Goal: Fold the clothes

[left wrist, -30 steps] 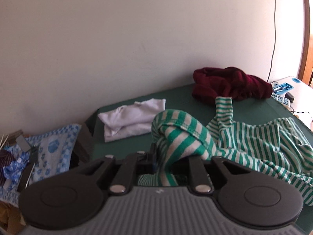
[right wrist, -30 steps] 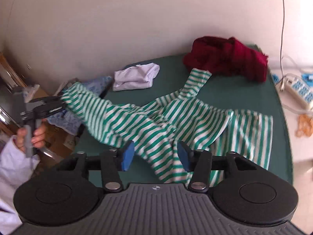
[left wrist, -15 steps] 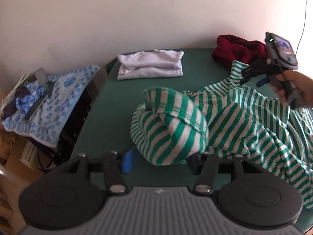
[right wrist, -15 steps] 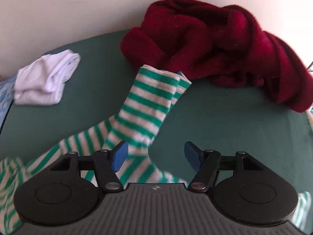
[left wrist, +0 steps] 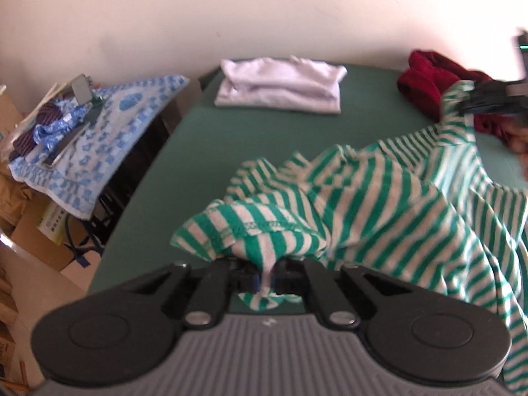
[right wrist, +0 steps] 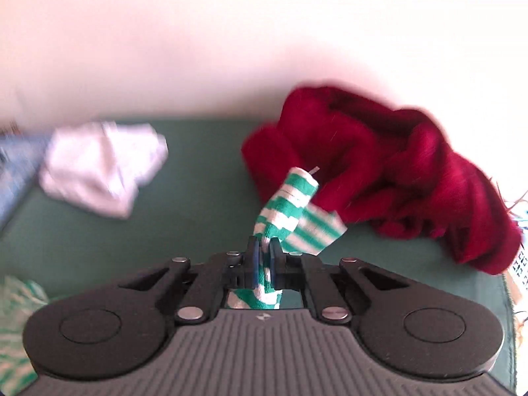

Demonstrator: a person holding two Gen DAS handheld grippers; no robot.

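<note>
A green-and-white striped shirt (left wrist: 389, 204) lies crumpled on the green table (left wrist: 204, 151). My left gripper (left wrist: 264, 280) is shut on one sleeve end of it, near the table's front left. My right gripper (right wrist: 263, 264) is shut on the other striped sleeve cuff (right wrist: 290, 211), which sticks up in front of a dark red garment (right wrist: 396, 171). The right gripper also shows in the left wrist view (left wrist: 491, 99), at the far right, holding that sleeve up.
A folded white garment (left wrist: 280, 85) lies at the table's far edge, also in the right wrist view (right wrist: 99, 168). The dark red garment (left wrist: 425, 79) sits far right. A blue patterned cloth (left wrist: 99, 138) with clutter covers a stand left of the table.
Both grippers have closed: the left on the near sleeve end, the right on the far sleeve cuff, which is now lifted off the table.
</note>
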